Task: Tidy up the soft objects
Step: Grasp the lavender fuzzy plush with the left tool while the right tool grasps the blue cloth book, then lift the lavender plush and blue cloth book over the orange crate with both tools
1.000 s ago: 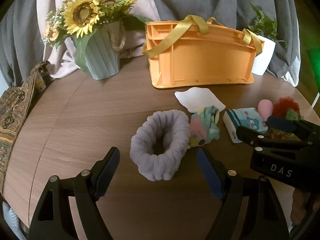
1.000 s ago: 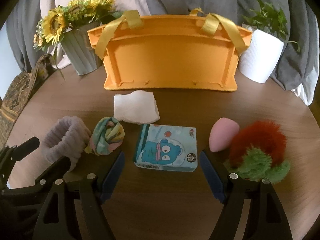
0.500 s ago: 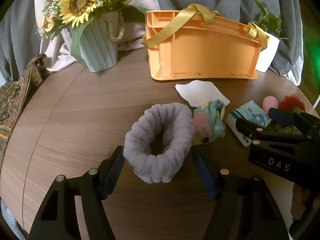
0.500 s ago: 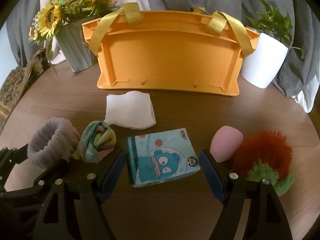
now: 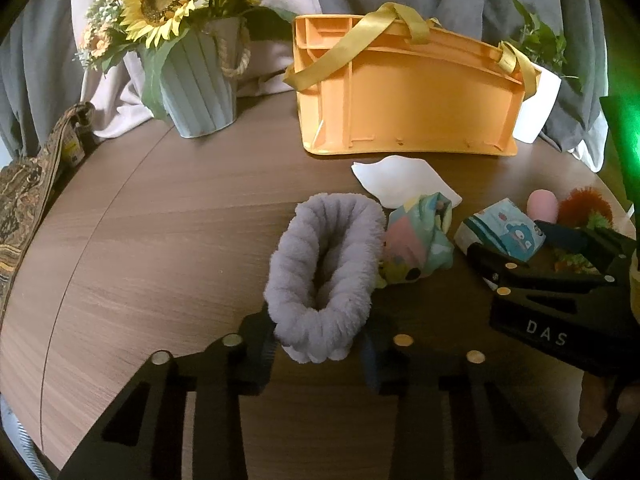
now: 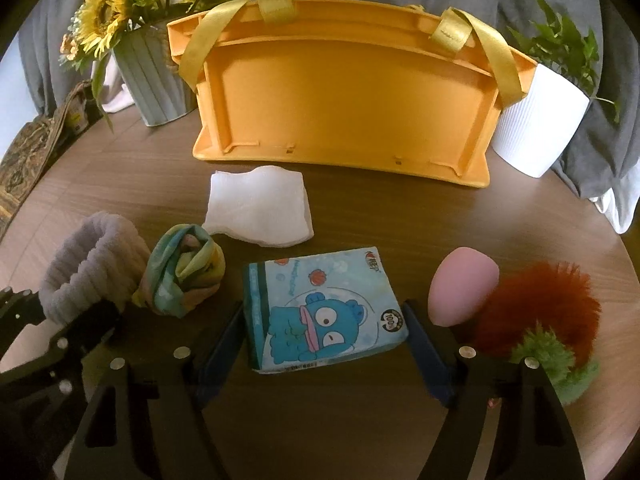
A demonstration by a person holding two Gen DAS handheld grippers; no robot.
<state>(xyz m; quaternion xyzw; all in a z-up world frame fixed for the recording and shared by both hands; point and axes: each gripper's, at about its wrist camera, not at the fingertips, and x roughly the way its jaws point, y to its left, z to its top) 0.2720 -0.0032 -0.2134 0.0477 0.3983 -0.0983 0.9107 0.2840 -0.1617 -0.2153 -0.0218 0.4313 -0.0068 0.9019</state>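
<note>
My left gripper is shut on the near end of a fluffy lavender headband, squeezing it narrow on the wooden table. The headband also shows in the right wrist view. My right gripper is open, its fingers either side of a blue cartoon tissue pack, apart from it. A rolled pastel cloth, a white folded cloth, a pink sponge egg and a red and green fuzzy toy lie around it.
An orange basket with yellow straps stands behind the objects. A sunflower vase stands at the back left and a white plant pot at the back right. A patterned bag lies at the left table edge.
My left gripper moved forward around the lavender headband and closed on its near end. My right gripper moved forward so its open fingers flank the tissue pack.
</note>
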